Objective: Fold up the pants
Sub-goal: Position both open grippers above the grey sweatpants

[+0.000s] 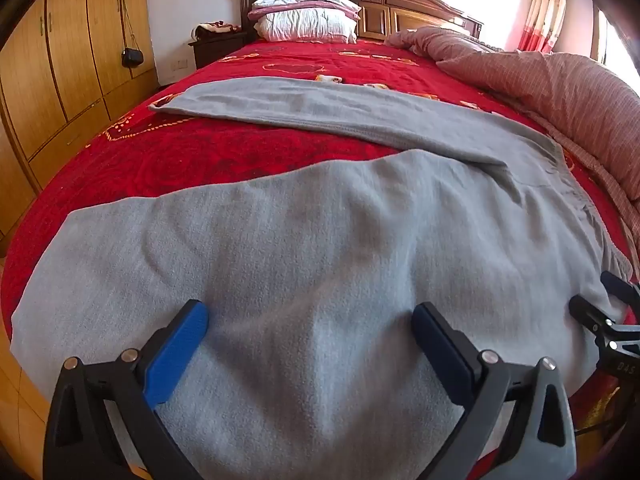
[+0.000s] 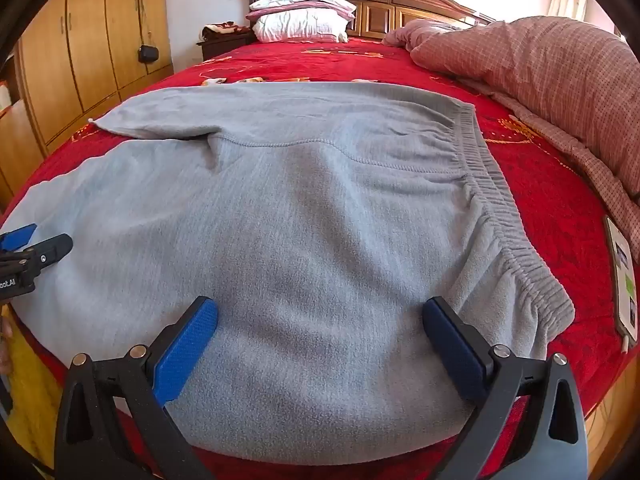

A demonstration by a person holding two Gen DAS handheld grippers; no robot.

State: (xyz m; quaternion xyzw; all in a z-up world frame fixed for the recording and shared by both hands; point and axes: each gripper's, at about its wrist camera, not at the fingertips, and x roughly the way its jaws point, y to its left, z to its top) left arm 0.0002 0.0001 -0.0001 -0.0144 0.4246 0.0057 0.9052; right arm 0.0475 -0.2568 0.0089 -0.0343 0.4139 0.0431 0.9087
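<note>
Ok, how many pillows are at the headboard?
2: a pink-edged pillow stacked on a white pillow, left side of the bed. More may hide behind the quilt.

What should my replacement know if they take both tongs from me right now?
Left tongs: open, empty, over the near leg of the grey pants.
Right tongs: open, empty, over the seat near the waistband.
Pants lie spread on the red bedspread, legs apart, far leg angled toward the wardrobe side.
Done: laid out flat. No fold is visible.
Left: bring one leg over the other, then fold lengthwise.
A phone lies beside the waistband.
</note>
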